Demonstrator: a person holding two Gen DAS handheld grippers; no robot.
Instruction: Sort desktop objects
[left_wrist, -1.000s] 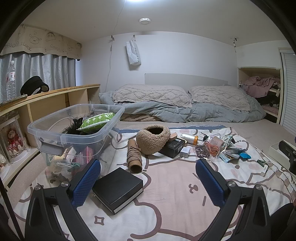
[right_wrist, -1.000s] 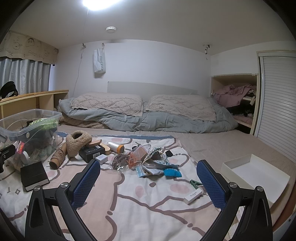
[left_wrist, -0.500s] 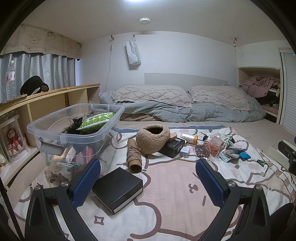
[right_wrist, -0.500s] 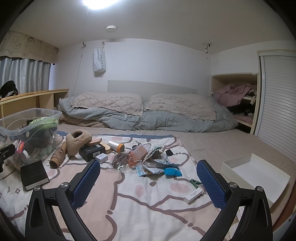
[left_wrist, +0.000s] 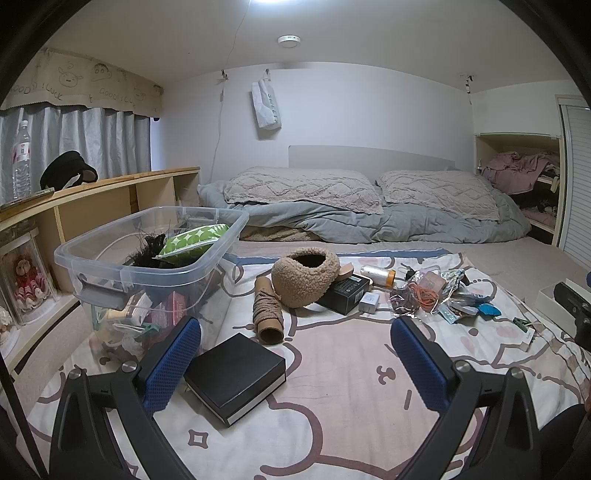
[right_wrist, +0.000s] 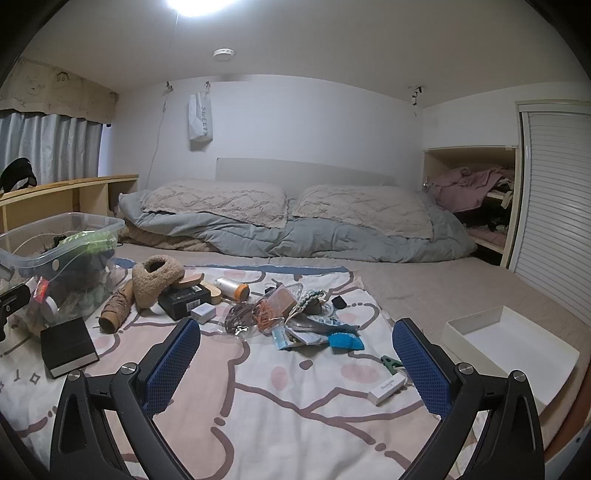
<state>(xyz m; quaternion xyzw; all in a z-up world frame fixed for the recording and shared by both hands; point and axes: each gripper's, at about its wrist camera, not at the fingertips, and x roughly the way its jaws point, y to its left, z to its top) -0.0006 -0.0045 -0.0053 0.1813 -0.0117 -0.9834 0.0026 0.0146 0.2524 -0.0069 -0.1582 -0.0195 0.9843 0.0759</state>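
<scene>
While both claws hover spread and empty, the black box (left_wrist: 235, 376) lies just beside the left claw (left_wrist: 295, 365), and the clutter pile (right_wrist: 291, 317) sits beyond the right claw (right_wrist: 295, 363).

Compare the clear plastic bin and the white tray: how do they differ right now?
The clear plastic bin is see-through, tall-walled and crammed with items; the white tray is opaque, shallow and holds nothing visible. The bin sits left of the clutter, the tray right. Both are open-topped and rest on the bed.
</scene>
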